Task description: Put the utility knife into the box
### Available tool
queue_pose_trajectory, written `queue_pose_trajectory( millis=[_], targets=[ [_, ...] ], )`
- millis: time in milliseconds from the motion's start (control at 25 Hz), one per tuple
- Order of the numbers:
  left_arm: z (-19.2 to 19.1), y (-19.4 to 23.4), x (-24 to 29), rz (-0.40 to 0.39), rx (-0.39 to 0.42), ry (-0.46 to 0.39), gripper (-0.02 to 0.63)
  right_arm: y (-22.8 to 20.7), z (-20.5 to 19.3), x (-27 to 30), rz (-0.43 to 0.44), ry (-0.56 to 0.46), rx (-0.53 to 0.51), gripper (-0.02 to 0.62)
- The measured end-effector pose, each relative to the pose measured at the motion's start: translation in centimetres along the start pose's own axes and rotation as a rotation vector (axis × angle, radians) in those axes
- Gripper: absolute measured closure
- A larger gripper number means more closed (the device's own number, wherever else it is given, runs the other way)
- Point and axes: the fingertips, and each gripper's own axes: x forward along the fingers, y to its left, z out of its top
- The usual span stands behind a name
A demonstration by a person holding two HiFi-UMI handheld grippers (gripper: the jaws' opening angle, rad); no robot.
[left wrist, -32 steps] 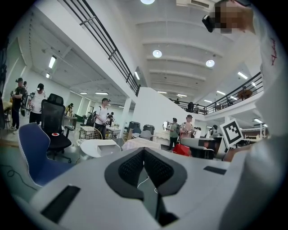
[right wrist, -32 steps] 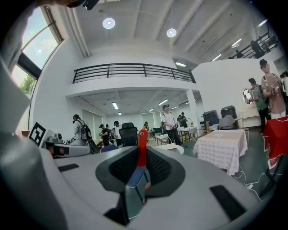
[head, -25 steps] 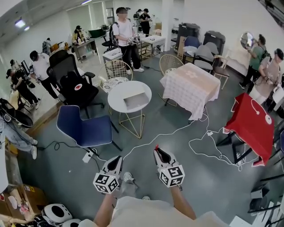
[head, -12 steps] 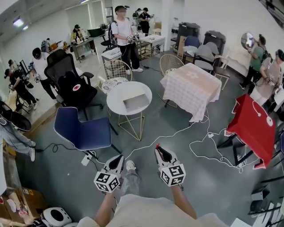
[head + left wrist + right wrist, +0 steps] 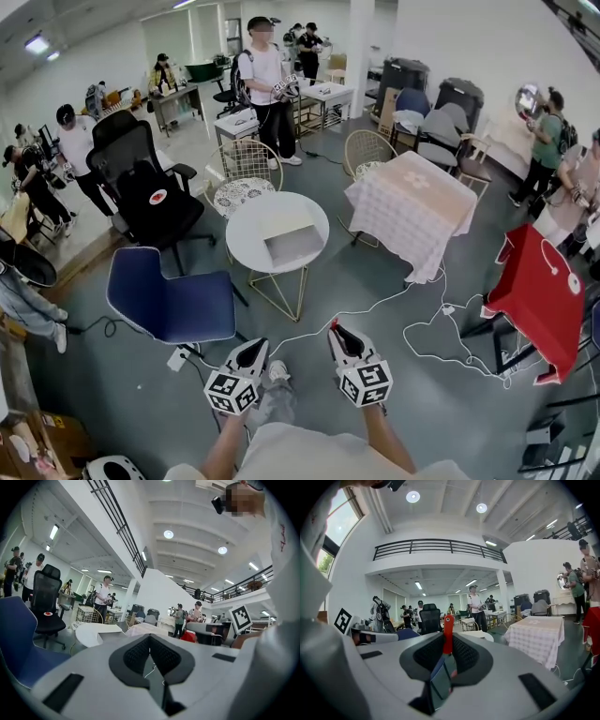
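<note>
An open grey cardboard box lies on the round white table ahead of me in the head view. My right gripper is held low near my body, shut on the utility knife. The knife's red end sticks out past the fingertips, and its dark body sits between the pads. My left gripper hangs beside the right one, jaws closed together with nothing between them. Both grippers are well short of the table. In the left gripper view the white table shows ahead.
A blue chair stands left of my path and a black office chair behind it. White cables trail across the floor. A chequered-cloth table and a red table stand to the right. Several people stand around the room.
The round table and box have come a little nearer and lower in the head view. Both grippers keep the same pose, with the knife still in the right one.
</note>
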Motion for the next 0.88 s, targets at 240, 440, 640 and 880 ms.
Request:
queue_pose_trajectory(
  millis=[240, 440, 640, 880],
  targets=[
    [2.3, 5.3, 4.6, -0.001, -0.013, 0.003, 0.594, -2.1, 1.3, 7.0, -0.001, 0.025, 0.001, 0.529],
    [4.7, 10.5, 8.6, 0.007, -0.025, -0.003, 0.594, -3.7, 2.8, 13.7, 0.008, 0.041, -0.001, 0.529],
    [7.8, 15.5, 12.6, 0.013, -0.03, -0.012, 0.594, -5.1, 5.2, 20.4, 0.016, 0.047, -0.008, 0.529],
    [10.7, 21.1, 17.5, 0.005, -0.035, -0.016, 0.594, -7.2, 7.0, 27.6, 0.005, 0.052, -0.006, 0.529]
  ],
)
